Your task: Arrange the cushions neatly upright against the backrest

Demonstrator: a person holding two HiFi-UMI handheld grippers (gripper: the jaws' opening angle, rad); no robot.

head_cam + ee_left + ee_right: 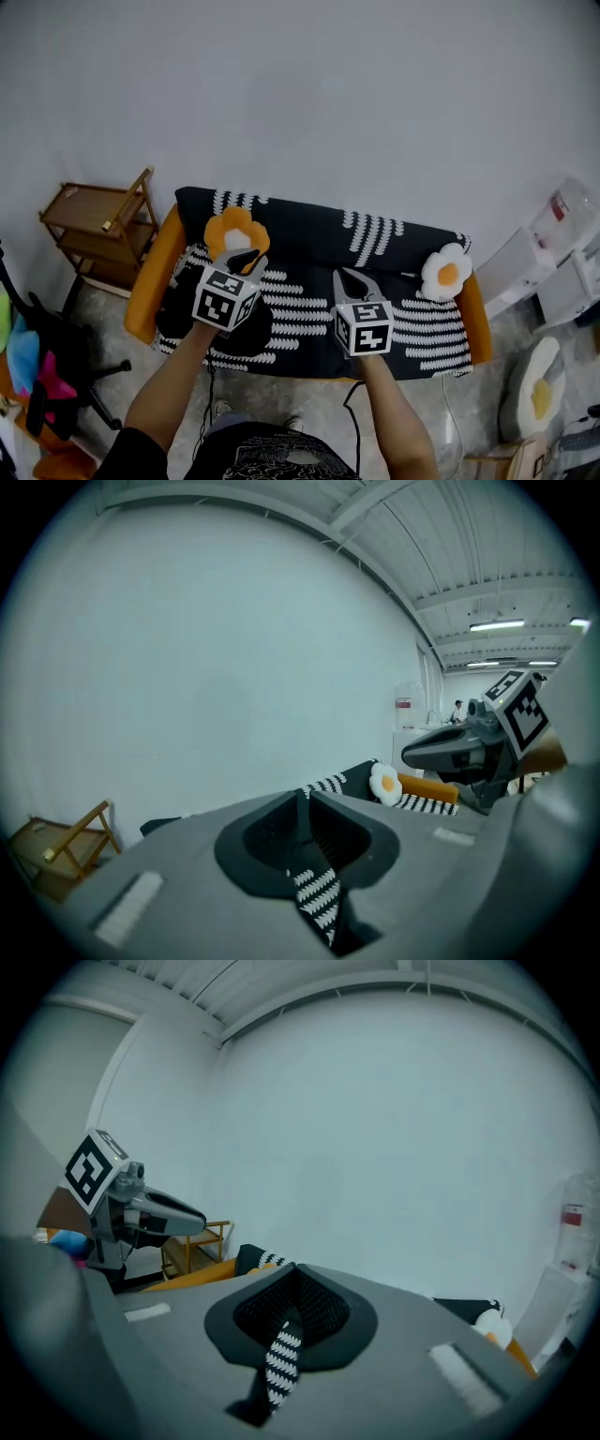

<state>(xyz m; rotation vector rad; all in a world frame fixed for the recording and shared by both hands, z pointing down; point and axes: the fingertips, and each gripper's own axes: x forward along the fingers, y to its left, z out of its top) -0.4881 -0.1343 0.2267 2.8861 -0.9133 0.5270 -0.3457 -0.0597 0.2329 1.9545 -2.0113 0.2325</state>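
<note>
Leaning over a black-and-white patterned sofa (300,309), a person holds two grippers out above its seat. At far left stands a wooden shelf (98,225). Next to it, the orange flower cushion (236,232) rests against the backrest (309,234) near the sofa's left arm. It lies just beyond the tip of the left gripper (244,260), almost in line with the way that gripper points. The left gripper has its jaws closed together with nothing between them. Its own view takes in mostly wall and does not show the orange cushion.

The right gripper (352,284), over the middle of the surface, also has its jaws pressed together and empty. The white flower cushion (446,272) sits at the far right, in the corner by the right arm. It is well apart from the right gripper and off to its right rather than ahead.

By this layout the left hand is nearer the orange cushion and the right is nearer the white one, which would call for a swing rightward. Both cushions look round, with no long axis to line up.
</note>
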